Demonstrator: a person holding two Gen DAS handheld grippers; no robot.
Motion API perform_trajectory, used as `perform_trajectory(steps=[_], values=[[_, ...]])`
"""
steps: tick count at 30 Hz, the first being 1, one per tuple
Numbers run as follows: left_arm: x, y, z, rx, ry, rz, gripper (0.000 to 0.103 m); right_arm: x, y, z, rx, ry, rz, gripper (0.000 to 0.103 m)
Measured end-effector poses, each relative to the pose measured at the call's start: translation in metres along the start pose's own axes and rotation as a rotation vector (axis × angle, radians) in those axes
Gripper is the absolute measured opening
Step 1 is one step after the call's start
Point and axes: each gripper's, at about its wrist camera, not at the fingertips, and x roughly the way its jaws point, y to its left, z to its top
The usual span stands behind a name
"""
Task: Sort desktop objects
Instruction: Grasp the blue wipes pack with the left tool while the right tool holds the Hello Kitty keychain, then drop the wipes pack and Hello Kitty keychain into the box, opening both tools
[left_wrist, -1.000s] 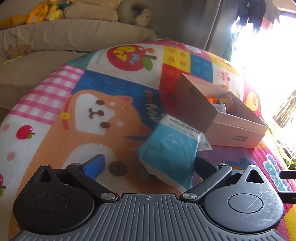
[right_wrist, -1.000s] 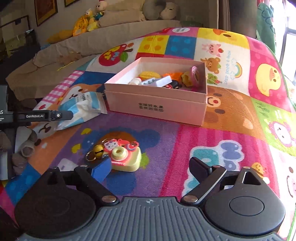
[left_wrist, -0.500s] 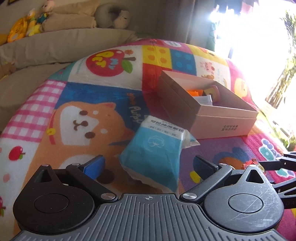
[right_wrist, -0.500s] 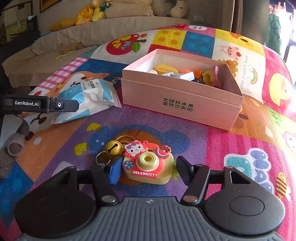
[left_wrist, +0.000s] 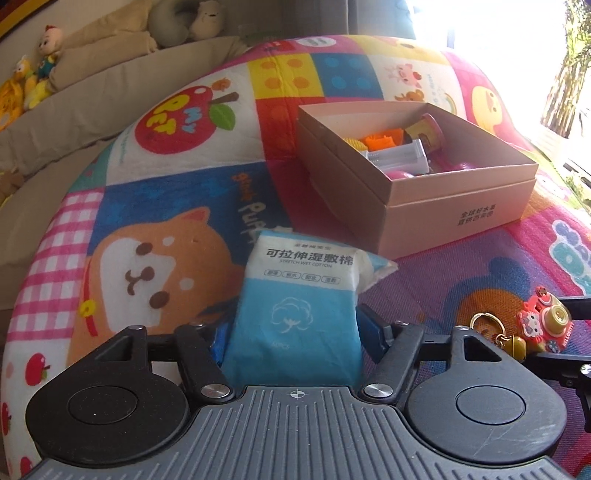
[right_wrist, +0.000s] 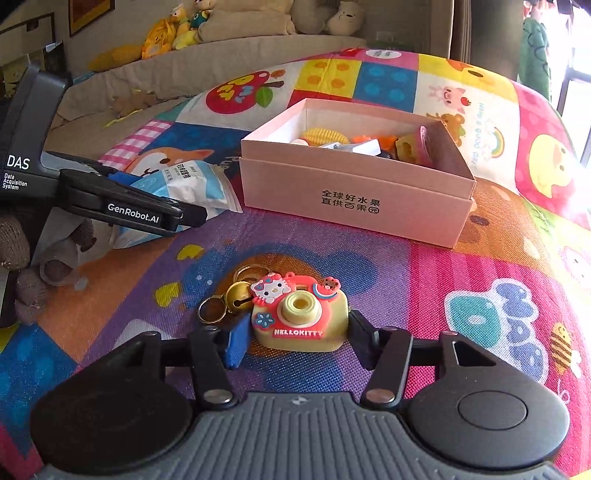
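Observation:
A blue and white pack of wet cotton pads (left_wrist: 299, 314) lies on the colourful play mat, and my left gripper (left_wrist: 295, 338) is shut on its near end. The pack also shows in the right wrist view (right_wrist: 177, 192), with the left gripper (right_wrist: 122, 206) on it. A Hello Kitty toy camera keychain (right_wrist: 299, 317) with a gold bell (right_wrist: 240, 293) lies between the fingers of my right gripper (right_wrist: 295, 338), which are closed against its two sides. The keychain also shows in the left wrist view (left_wrist: 543, 328). An open pink cardboard box (right_wrist: 354, 195) holding several small toys stands beyond both.
The box also shows in the left wrist view (left_wrist: 454, 218). A beige sofa with plush toys (right_wrist: 192, 26) runs along the back. A brown plush (right_wrist: 33, 266) lies at the mat's left edge. Bright window light comes from the right.
My left gripper has closed on the cotton pad pack. My right gripper has moved forward around the toy camera keychain and closed onto its sides.

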Motion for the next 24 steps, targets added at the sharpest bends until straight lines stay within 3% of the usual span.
perform_trajectory(steps=[3,8,14,17,20,22,24], values=[[-0.013,-0.006,-0.006,0.024,-0.002,-0.001,0.058,-0.003,0.001,0.0,0.001,0.005,0.008,0.056],[-0.065,-0.023,-0.016,0.095,-0.064,-0.063,0.057,-0.032,-0.004,0.001,-0.021,-0.008,0.032,0.056],[-0.113,-0.037,0.033,0.123,-0.258,-0.128,0.058,-0.12,-0.034,0.042,-0.01,-0.207,-0.002,0.055],[-0.1,-0.049,0.065,0.127,-0.306,-0.129,0.058,-0.151,-0.047,0.067,-0.005,-0.311,-0.034,0.055],[-0.07,-0.064,0.096,0.103,-0.327,-0.101,0.058,-0.161,-0.055,0.083,-0.013,-0.362,-0.084,0.055],[-0.045,-0.075,0.114,0.087,-0.357,-0.077,0.063,-0.158,-0.06,0.092,-0.018,-0.37,-0.103,0.055],[-0.016,-0.082,0.127,0.086,-0.315,-0.058,0.079,-0.149,-0.064,0.099,-0.018,-0.364,-0.108,0.055]])
